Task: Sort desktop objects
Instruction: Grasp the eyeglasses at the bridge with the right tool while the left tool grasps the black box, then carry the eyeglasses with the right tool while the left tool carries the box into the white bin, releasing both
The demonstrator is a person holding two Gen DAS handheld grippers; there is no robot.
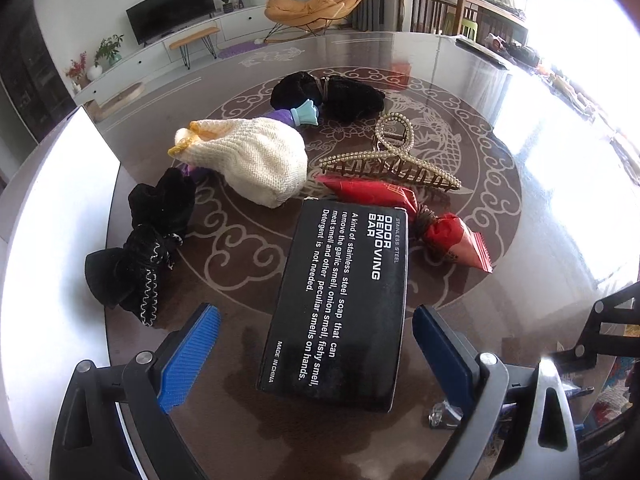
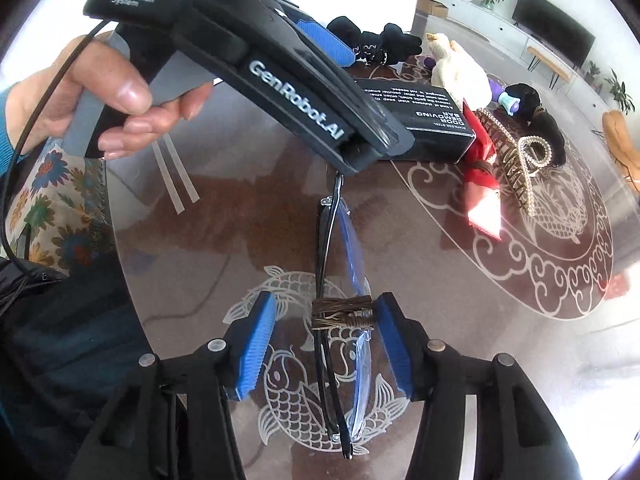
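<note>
Black-framed folded glasses (image 2: 340, 320) with brown cord wrap sit between right tool (image 2: 326, 344) pads, long axis 12–6; pads near, contact unclear. Left tool (image 1: 316, 356) spread, straddling black printed box (image 1: 340, 304) toward 12.

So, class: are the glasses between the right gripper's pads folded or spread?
Folded: the glasses have arms lying along the lenses, bound by a brown tie.
</note>
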